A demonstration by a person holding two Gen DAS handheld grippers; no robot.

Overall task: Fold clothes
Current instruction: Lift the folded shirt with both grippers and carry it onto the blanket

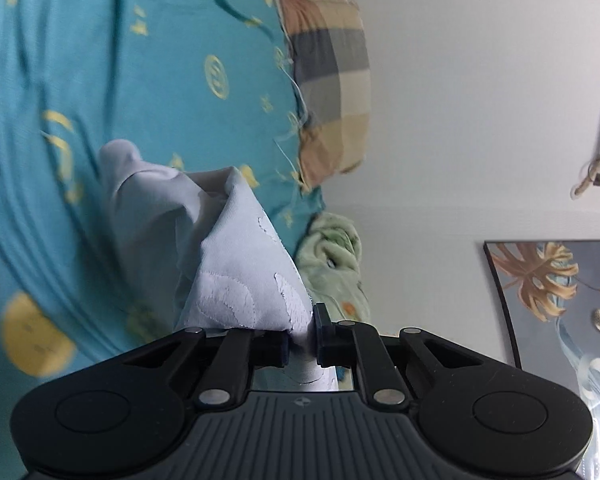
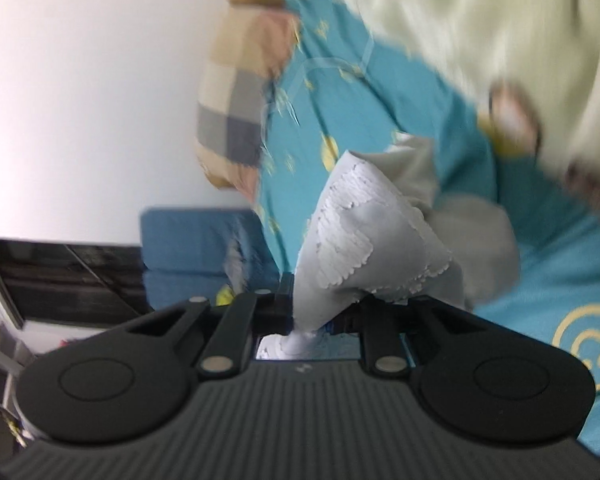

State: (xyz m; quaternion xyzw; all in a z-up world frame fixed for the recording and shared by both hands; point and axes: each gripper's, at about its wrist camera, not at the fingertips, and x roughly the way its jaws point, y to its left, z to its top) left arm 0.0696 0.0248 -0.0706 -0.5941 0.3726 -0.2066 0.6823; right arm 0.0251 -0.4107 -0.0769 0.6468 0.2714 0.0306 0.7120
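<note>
We saw the white garment (image 1: 236,264) (image 2: 364,240) raised over the teal bedsheet (image 1: 120,80) (image 2: 540,264), pinched at one end by our left gripper (image 1: 302,340) and at the other by our right gripper (image 2: 312,320). A checked pillow (image 1: 332,80) lay beyond, a green cloth (image 1: 332,256) nearby.

Black ribbed body (image 1: 300,432), silver rivets

ahead: teal bedsheet (image 1: 140,80) open | far edge: checked pillow (image 1: 332,80), green garment (image 1: 332,256) block
</note>
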